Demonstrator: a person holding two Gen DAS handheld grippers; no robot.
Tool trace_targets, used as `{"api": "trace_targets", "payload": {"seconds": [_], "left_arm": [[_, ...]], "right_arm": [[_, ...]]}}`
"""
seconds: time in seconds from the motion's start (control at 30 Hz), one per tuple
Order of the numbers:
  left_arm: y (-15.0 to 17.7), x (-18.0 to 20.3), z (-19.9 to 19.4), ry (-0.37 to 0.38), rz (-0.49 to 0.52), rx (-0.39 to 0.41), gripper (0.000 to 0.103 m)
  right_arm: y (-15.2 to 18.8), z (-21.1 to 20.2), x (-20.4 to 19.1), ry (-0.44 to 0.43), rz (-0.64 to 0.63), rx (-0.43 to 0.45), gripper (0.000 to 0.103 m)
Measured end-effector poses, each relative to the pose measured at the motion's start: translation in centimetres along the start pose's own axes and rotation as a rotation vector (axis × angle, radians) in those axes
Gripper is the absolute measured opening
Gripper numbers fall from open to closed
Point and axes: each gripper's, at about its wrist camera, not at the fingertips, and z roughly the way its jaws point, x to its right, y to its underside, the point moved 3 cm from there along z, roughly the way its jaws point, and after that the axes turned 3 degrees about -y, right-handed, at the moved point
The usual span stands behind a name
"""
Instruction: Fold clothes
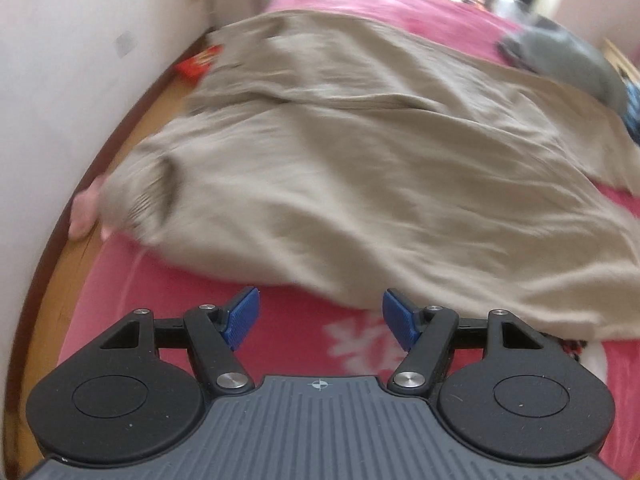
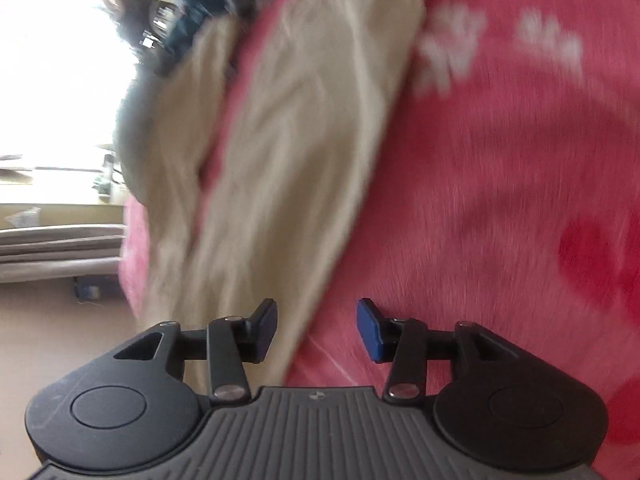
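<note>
Left wrist view: beige garment (image 1: 360,152) spread on pink bed (image 1: 168,280), long axis running away, hem just ahead of left gripper (image 1: 318,316), jaws released. Right gripper (image 2: 316,330) jaws released, empty, over garment's edge.

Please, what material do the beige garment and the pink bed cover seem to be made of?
The beige garment looks like a soft matte knit, perhaps wool or cotton: its cuff shows ribbing and it drapes in loose folds. The pink bed cover looks like fuzzy fleece or plush, with a brushed nap; blur leaves this uncertain.
</note>
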Motion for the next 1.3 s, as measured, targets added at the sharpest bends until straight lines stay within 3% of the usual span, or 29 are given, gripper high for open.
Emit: {"api": "trace_targets", "payload": {"seconds": [0.13,0.3,0.5,0.6,0.63,0.7,0.8,0.97,1.17,1.3], "left_arm": [[0.7,-3.7,0.7,0.021,-0.169,-0.015,0.068],[0.8,-7.8,1.8,0.073,-0.406,0.01,0.068],[0.1,-10.2,3.5,0.142,-0.589,0.05,0.068],[-0.3,-10.3,4.7,0.154,-0.611,0.045,0.058],[-0.4,-10.2,5.0,0.156,-0.616,0.044,0.049],[-0.5,-10.1,5.0,0.148,-0.639,0.057,0.045],[-0.7,-10.1,4.6,0.137,-0.665,0.088,0.027],[-0.9,-10.0,4.2,0.084,-0.657,0.09,0.009],[-1.0,-9.8,1.3,0.055,-0.615,0.124,0.006],[-0.9,-9.2,0.8,0.016,-0.528,0.132,0.006]], "right_arm": [[1.3,1.4,-0.5,-0.005,0.011,0.018,0.05],[3.2,3.0,-1.6,-0.036,0.023,-0.071,0.049],[1.2,2.4,0.4,-0.077,0.171,0.128,0.04],[1.4,2.9,0.3,-0.07,0.167,0.141,0.038],[1.4,2.9,0.0,-0.064,0.143,0.142,0.038],[1.1,2.7,-0.4,-0.064,0.133,0.154,0.032],[0.1,2.6,-0.1,-0.057,0.181,0.228,0.022],[-1.2,3.9,-0.7,-0.013,0.127,0.242,0.004],[-1.5,0.0,-3.6,-0.027,0.017,0.238,0.003],[-0.8,-1.3,-3.0,0.059,-0.017,0.207,0.003]]}}
